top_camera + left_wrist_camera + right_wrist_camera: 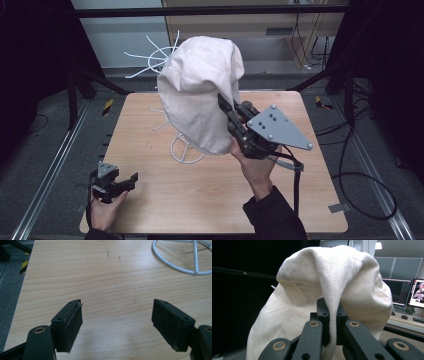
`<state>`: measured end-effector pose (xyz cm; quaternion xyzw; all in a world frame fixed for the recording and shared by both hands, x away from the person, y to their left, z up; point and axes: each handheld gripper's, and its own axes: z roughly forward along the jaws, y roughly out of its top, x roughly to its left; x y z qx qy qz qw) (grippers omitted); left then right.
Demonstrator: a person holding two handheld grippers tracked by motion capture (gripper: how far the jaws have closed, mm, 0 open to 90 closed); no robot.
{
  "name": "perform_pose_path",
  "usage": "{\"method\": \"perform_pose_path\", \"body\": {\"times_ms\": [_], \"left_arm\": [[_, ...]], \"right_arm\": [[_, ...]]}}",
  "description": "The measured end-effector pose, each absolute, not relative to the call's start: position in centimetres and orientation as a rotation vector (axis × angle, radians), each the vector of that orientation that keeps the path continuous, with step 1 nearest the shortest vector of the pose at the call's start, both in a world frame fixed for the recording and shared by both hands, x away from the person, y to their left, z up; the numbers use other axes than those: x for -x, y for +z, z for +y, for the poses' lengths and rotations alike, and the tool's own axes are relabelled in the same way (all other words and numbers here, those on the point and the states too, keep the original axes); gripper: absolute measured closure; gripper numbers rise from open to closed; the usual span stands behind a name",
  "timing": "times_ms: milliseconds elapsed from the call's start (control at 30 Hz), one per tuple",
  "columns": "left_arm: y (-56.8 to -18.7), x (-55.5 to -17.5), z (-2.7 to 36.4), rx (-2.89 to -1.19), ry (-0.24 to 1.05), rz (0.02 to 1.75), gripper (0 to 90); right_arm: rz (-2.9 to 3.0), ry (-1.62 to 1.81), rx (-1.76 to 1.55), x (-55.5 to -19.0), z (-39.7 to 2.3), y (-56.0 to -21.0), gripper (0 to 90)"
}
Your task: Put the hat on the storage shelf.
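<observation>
Cloth bag (200,95), off-white and plain, hangs draped over a white wire stand (186,150) at about twelve o'clock on the wooden surface (210,200), lifted well above the boards. My right gripper (226,106) is raised at about two o'clock from my seat and has a fold of that bag pinched between its fingers (322,315), clenched tight on the weave; in the right gripper view the fabric runs down through the narrow gap between the two black pads and billows out above and to both sides. I can read no brand, label or printing on the cloth anywhere it faces me. Two monitors (409,293) glow off at three o'clock in that view, their text too small to read.

My left gripper (125,181) sits low at about eight o'clock near the surface's front corner, fingers (70,325) spread wide and released, bare wood between them. The stand's ring foot (180,262) lies at about one o'clock in the left gripper view, well apart from those fingers.
</observation>
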<state>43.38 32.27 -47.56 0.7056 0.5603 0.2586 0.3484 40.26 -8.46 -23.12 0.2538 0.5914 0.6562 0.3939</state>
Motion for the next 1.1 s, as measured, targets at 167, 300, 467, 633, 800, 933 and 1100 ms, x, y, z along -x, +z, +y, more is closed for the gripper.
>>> {"method": "perform_pose_path", "body": {"times_ms": [167,300,467,633,800,933,1100], "left_arm": [[-47.6,-43.4,32.3,-1.832,0.67,1.454,24.0],[-47.6,-43.4,32.3,-1.832,0.67,1.454,24.0],[-47.6,-43.4,32.3,-1.831,0.67,1.455,24.0],[-47.6,-43.4,32.2,-1.834,0.67,1.454,24.0],[-47.6,-43.4,32.3,-1.835,0.67,1.455,24.0],[-47.6,-43.4,32.2,-1.836,0.669,1.455,24.0],[-47.7,-43.5,32.2,-1.839,0.668,1.455,24.0]], "right_arm": [[1.517,1.663,-0.657,-40.6,-8.6,-23.7,87.9],[1.53,1.665,-0.67,-40.9,-8.6,-24.2,87.8],[1.546,1.662,-0.678,-41.0,-8.8,-24.6,87.5],[1.567,1.662,-0.69,-41.2,-9.0,-24.9,87.2],[1.594,1.655,-0.693,-41.3,-9.1,-25.1,87.2],[1.611,1.645,-0.691,-41.4,-9.2,-25.3,86.9],[1.643,1.631,-0.69,-41.5,-9.4,-25.6,86.4]]}}
